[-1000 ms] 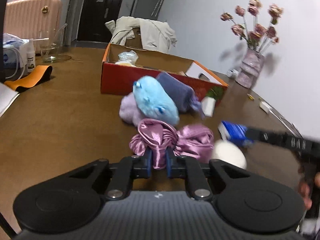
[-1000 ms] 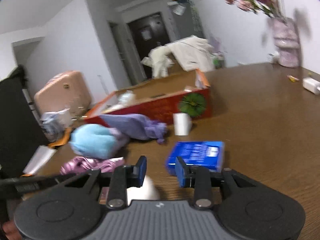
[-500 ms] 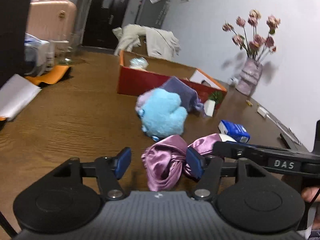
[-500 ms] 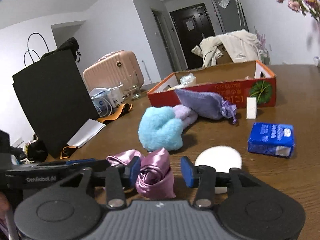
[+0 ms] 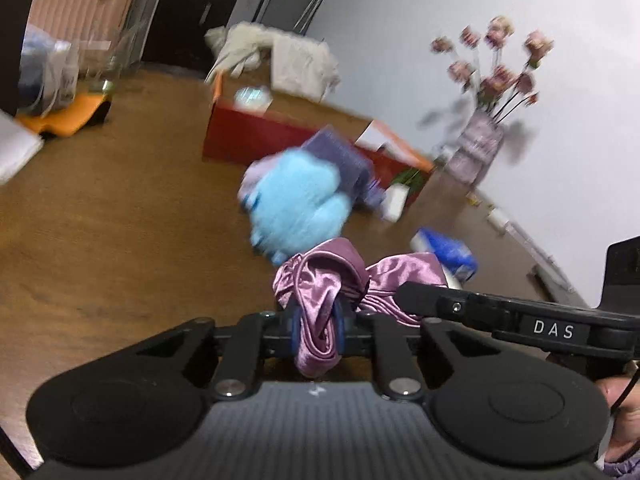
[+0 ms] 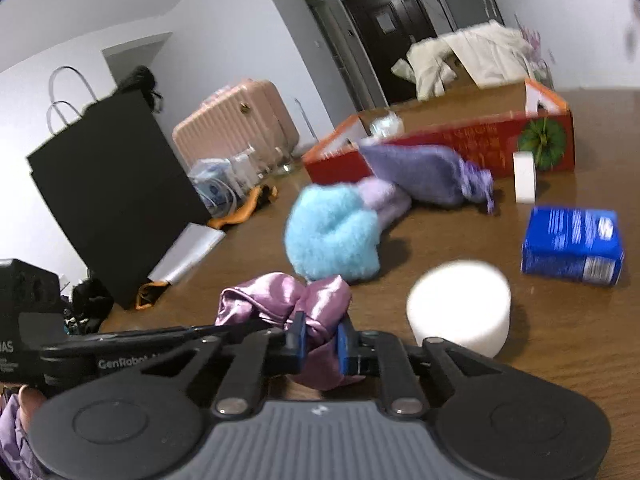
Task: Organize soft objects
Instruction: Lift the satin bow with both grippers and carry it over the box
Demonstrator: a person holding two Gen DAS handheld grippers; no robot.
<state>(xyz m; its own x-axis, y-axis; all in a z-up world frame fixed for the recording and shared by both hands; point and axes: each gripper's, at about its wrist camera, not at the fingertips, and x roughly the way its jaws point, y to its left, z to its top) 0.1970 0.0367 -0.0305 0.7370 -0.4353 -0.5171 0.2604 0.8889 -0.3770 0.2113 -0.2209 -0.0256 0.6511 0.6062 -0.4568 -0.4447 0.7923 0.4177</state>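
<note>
The pink satin cloth (image 5: 320,280) lies bunched on the desk (image 5: 120,232) right under my hands, its long axis running side to side between them. My left tongs (image 5: 317,332) have just closed and are clamped on its left end, a fold hanging down between the pads. My right tongs (image 6: 321,344) have just closed too and pinch the other end (image 6: 316,312). So both hands are on the cloth, neither nearer than the other, and the fabric between them is slack and knotted-looking.

Just beyond it sits the blue plush (image 5: 296,208), with a purple pouch (image 6: 424,172) behind that, touching the red box (image 6: 460,144). A white foam disc (image 6: 460,304) and a blue packet (image 6: 572,244) lie to the right, apart from the cloth.

I judge the next move is to draw my hands apart along that axis to spread the cloth out.
</note>
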